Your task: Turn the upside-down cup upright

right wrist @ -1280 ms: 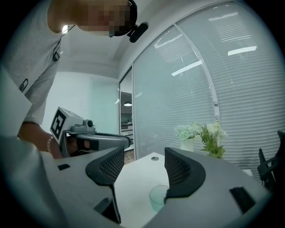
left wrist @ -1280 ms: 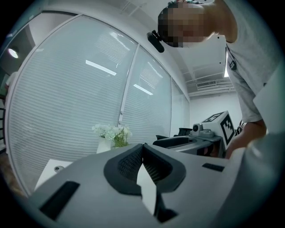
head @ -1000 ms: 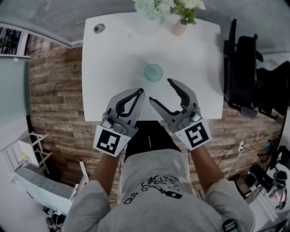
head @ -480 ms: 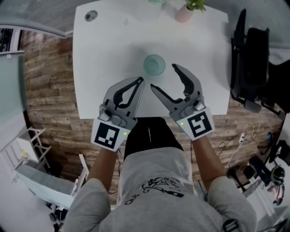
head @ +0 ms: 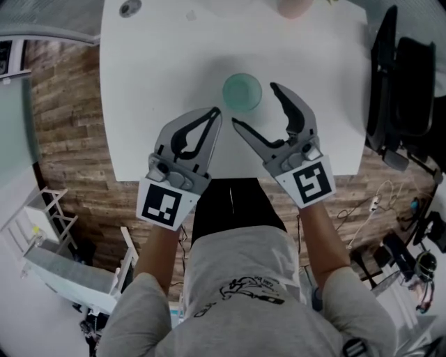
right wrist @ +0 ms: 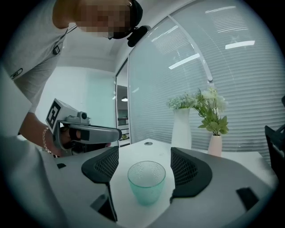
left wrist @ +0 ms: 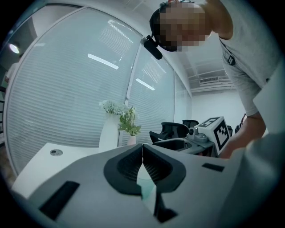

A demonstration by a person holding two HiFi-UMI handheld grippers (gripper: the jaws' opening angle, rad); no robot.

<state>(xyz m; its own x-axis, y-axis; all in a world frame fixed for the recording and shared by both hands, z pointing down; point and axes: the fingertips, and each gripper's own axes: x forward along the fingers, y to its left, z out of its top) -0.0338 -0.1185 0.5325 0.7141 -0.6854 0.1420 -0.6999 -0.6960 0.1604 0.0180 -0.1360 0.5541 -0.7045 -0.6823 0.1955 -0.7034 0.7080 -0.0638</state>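
A translucent green cup point(head: 242, 91) stands on the white table point(head: 153, 84), its wider end up and its top face pebbled point(right wrist: 146, 181). My right gripper point(head: 255, 106) sits just short of it, jaws opening. The cup shows between the two mesh pads point(right wrist: 189, 169) without touching either. One jaw tip reaches beside the cup's right side, the other lies nearer me. My left gripper point(head: 214, 111) is shut with nothing in it, left of the cup, and a sliver of the cup point(left wrist: 144, 189) shows below its closed pads. Each gripper sees the other alongside.
A tall white vase point(right wrist: 181, 129) and a small pink vase point(right wrist: 214, 144) with flowers stand at the table's far edge. A round cable port point(head: 129, 8) is at the far left corner. Black office chairs point(head: 408, 77) stand right of the table, which ends at my waist.
Both grippers have come down and forward toward the cup. The right jaws have spread wider, and the cup now sits closer to their tips. The left jaws stayed shut.
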